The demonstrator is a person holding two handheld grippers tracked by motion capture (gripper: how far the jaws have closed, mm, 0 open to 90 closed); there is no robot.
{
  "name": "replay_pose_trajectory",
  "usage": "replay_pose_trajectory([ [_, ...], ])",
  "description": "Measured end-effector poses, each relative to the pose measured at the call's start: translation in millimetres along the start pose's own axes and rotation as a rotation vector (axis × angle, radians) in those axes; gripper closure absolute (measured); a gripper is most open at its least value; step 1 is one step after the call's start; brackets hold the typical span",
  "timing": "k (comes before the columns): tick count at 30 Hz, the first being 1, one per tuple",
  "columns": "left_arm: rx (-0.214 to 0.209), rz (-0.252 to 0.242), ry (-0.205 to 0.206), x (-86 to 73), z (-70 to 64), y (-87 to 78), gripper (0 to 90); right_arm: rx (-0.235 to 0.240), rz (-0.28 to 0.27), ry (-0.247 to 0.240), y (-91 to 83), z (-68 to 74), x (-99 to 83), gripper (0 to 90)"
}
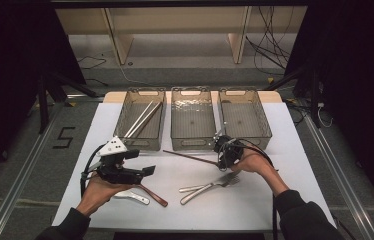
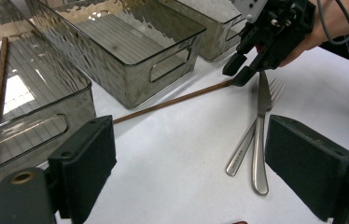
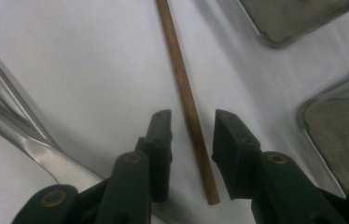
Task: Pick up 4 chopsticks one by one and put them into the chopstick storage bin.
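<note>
A brown chopstick [image 1: 190, 157] [image 2: 172, 100] lies on the white table in front of the middle bin. My right gripper [image 1: 221, 156] [image 3: 192, 122] is lowered over its right end. The chopstick [image 3: 182, 84] runs between the two jaws, with a gap on each side, so the gripper is open. In the left gripper view that same right gripper [image 2: 238, 70] tips down onto the stick's end. My left gripper [image 1: 147, 170] [image 2: 189, 158] hovers open and holds nothing, left of the table's middle.
Three clear grey bins stand at the back: the left bin [image 1: 127, 112] holds white and brown chopsticks [image 1: 142, 120], while the middle bin [image 1: 175, 120] and right bin [image 1: 262, 122] hold nothing. Two forks [image 1: 210, 186] [image 2: 256, 140] lie near the right hand. A spoon [image 1: 135, 197] and a brown-handled utensil [image 1: 155, 196] lie by the left hand.
</note>
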State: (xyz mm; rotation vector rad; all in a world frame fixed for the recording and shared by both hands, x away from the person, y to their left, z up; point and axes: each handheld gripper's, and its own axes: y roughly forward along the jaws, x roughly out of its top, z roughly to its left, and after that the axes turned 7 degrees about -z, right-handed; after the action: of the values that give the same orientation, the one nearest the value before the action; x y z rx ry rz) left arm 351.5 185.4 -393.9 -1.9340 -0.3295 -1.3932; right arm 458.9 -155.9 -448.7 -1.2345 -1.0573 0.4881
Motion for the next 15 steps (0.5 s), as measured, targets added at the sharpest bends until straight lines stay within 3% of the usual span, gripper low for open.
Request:
replay_pose_trajectory([
  [4, 0.008, -0.011, 0.016, 0.0, -1.1, -0.1, 16.0, -0.003, 0.014, -0.003, 3.3, -2.7, -2.0, 70.7],
  [15, 0.019, -0.017, 0.010, -0.2, 0.4, -0.9, 16.0, 0.009, 0.038, -0.013, 7.3, -3.9, -1.6, 78.3],
])
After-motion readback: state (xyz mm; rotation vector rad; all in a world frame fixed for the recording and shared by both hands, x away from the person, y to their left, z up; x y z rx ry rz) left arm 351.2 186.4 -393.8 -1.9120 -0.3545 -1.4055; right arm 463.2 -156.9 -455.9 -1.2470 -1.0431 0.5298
